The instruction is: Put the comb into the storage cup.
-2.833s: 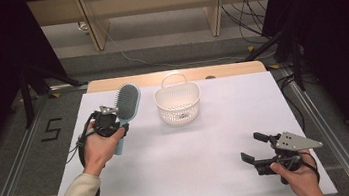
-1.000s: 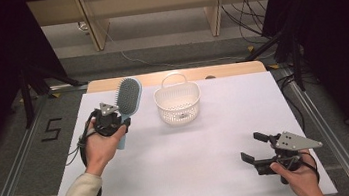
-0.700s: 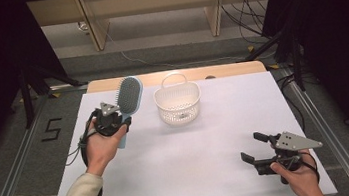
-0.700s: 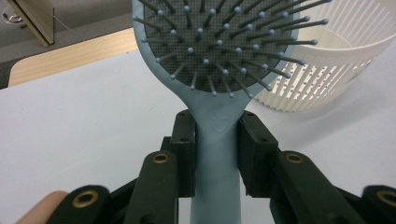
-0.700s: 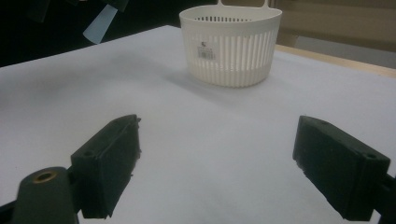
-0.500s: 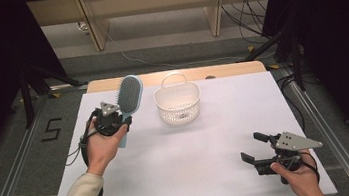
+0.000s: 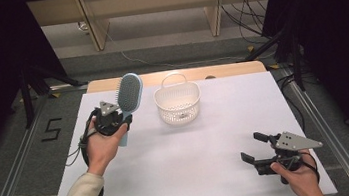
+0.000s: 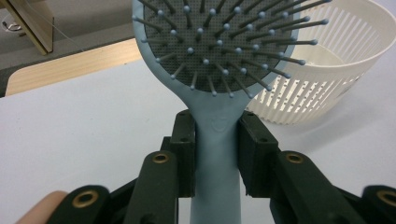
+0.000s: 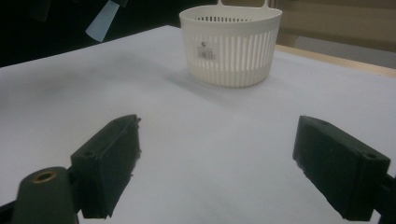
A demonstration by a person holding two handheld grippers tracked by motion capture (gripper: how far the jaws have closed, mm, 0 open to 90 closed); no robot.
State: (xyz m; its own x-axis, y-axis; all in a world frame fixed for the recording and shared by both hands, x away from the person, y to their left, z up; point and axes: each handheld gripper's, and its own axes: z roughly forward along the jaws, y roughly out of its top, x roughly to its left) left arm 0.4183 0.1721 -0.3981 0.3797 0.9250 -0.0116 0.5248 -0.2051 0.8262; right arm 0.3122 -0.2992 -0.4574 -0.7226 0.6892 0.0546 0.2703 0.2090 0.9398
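A light-blue hairbrush stands nearly upright above the table's back left. My left gripper is shut on its handle just below the bristled head. In the left gripper view the two black pads press the handle's neck from both sides, with the hairbrush head facing the camera. A white slatted basket with a loop handle sits at the back middle, to the right of the brush. My right gripper rests open near the front right; nothing lies between its pads.
The white table has a bare wooden strip along its far edge. The basket stands far ahead of the right gripper. Metal rails run along both sides of the table.
The brush head stands a little higher than in the earliest frame. Over the last second neither hand has moved.
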